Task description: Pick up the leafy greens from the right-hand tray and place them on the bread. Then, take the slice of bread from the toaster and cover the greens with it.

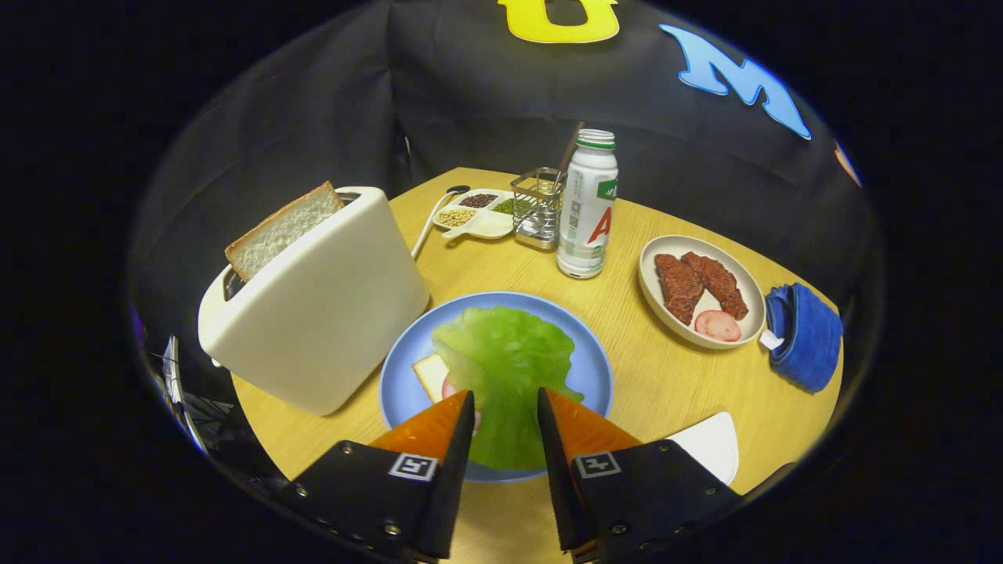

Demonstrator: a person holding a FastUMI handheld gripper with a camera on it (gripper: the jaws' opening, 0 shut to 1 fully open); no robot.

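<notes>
Lettuce (pixel 501 368) lies spread across the blue plate (pixel 407 392) in front of you, a broad green leaf that reaches from the far half of the plate back toward your gripper (pixel 505 415). Your jaws stand apart, with a clear gap between the two fingers, and the near end of the leaf sits in that gap. You cannot tell from this view whether either finger touches the leaf; neither one is pressing on it.

Under the leaf, on the left side of the plate, a corner of a bread slice (pixel 431 374) pokes out, and a bit of something pink (pixel 448 389) shows just beside your left finger.

To the left of the plate, close to its rim, stands the cream toaster (pixel 321 305), and a second slice of bread (pixel 282 229) sticks up out of its slot, tilted.

Beyond the plate a white bottle with a green cap (pixel 588 207) stands upright on the wooden counter (pixel 666 376). Just left of it is a small wire holder (pixel 537 207), and further left a white divided dish (pixel 478 213) with beans and grains in its compartments, a spoon (pixel 431 219) lying beside it.

To the right of the blue plate, well apart from it, is a pale oval tray (pixel 652 301) holding two dark strips of meat (pixel 697 283) and a pink round slice (pixel 718 326). A folded blue cloth (pixel 807 337) lies just beyond that tray near the counter's edge. A white corner of another dish (pixel 713 442) shows beside your right finger.
</notes>
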